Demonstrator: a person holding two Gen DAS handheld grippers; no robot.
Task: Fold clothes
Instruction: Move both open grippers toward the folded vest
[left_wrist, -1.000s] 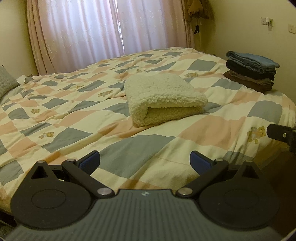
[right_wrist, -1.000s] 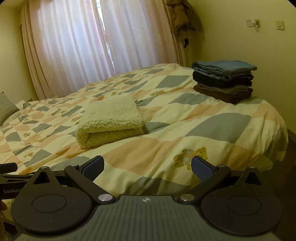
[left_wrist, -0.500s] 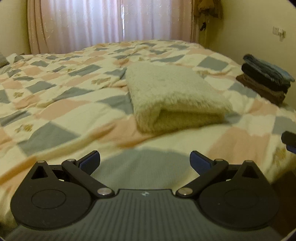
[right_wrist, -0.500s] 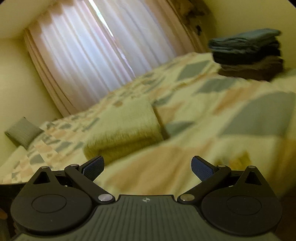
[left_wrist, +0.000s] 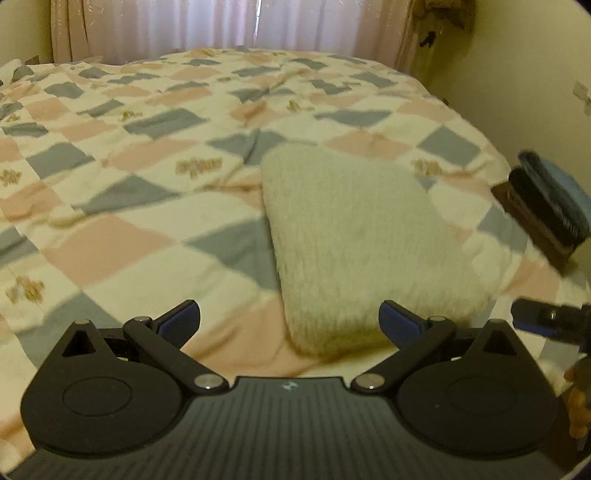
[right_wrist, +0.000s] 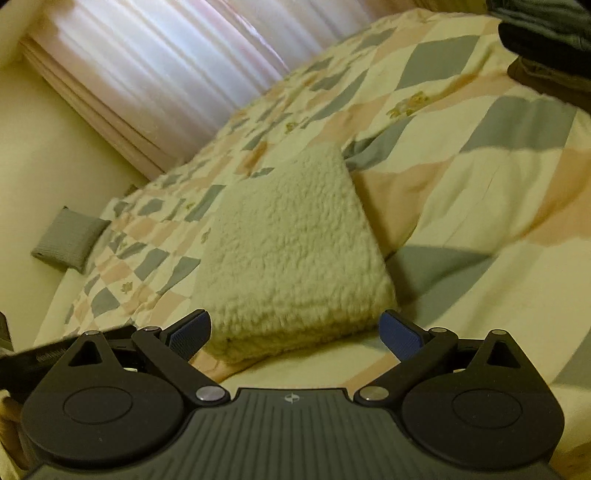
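Folded fleece (left_wrist: 365, 240) long axis runs away from cam, fold edge nearest.

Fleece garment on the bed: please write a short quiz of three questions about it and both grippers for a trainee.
1. True or false: the left gripper is shut on the folded fleece garment.
2. What does the fleece garment lie on? A) patchwork quilt B) floor C) chair
3. In the right wrist view, is the right gripper open or shut?

Key: 1 false, it is open and holds nothing; 2 A; 3 open.
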